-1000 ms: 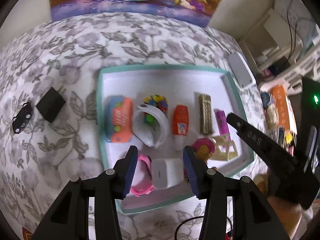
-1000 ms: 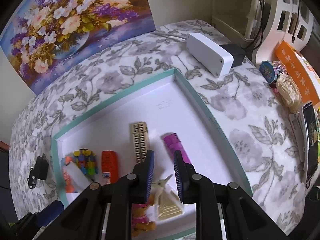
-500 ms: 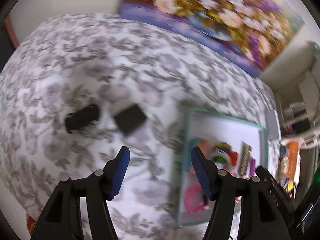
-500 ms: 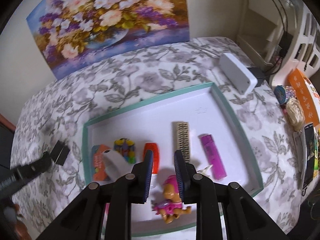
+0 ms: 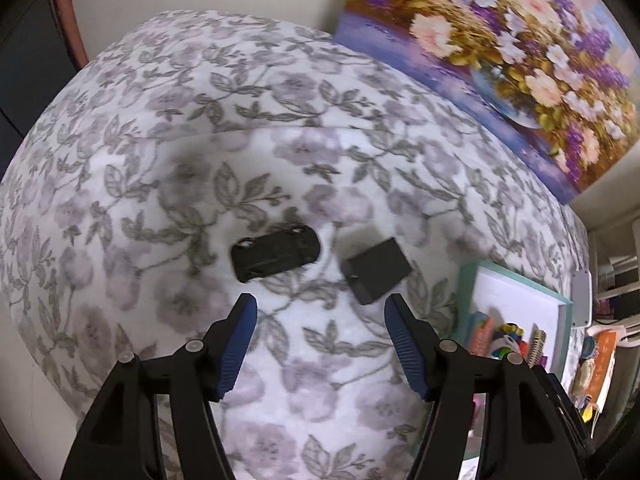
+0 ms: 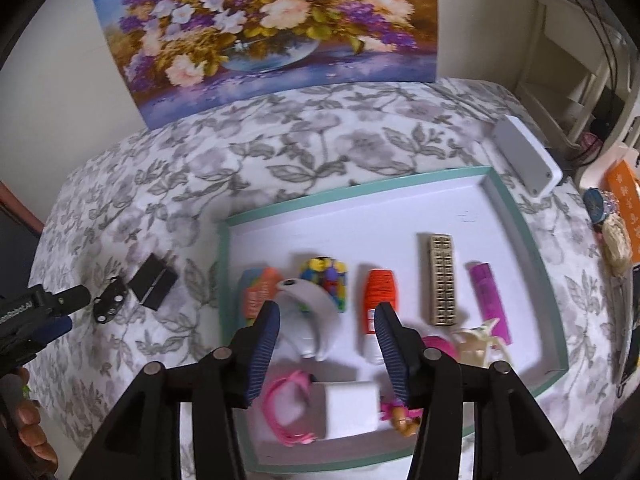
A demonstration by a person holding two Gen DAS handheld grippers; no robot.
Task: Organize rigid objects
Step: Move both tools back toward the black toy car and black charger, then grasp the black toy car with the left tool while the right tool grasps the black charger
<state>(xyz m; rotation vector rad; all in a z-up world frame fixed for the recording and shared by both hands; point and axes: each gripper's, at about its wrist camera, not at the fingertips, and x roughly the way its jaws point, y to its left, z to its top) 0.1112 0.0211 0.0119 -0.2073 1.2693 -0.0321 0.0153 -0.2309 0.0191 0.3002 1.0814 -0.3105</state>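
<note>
My left gripper hangs over the flowered cloth, its jaws still opening with nothing between them. Just beyond its tips lie a black oval piece and a black charger block, apart from each other. My right gripper hovers above the teal-rimmed tray, jaws opening and empty. Below it lie a white curved piece, an orange tube, a white cube and a pink band. In the right wrist view the left gripper reaches the black pieces.
The tray also holds a beige strip, a magenta lighter, a colourful block toy and an orange-blue box. A flower painting leans at the back. A white power box and cluttered shelves stand right.
My left gripper has swung left from the white cube in the tray to the black pieces and widened. My right gripper drew back over the tray and its jaws parted.
</note>
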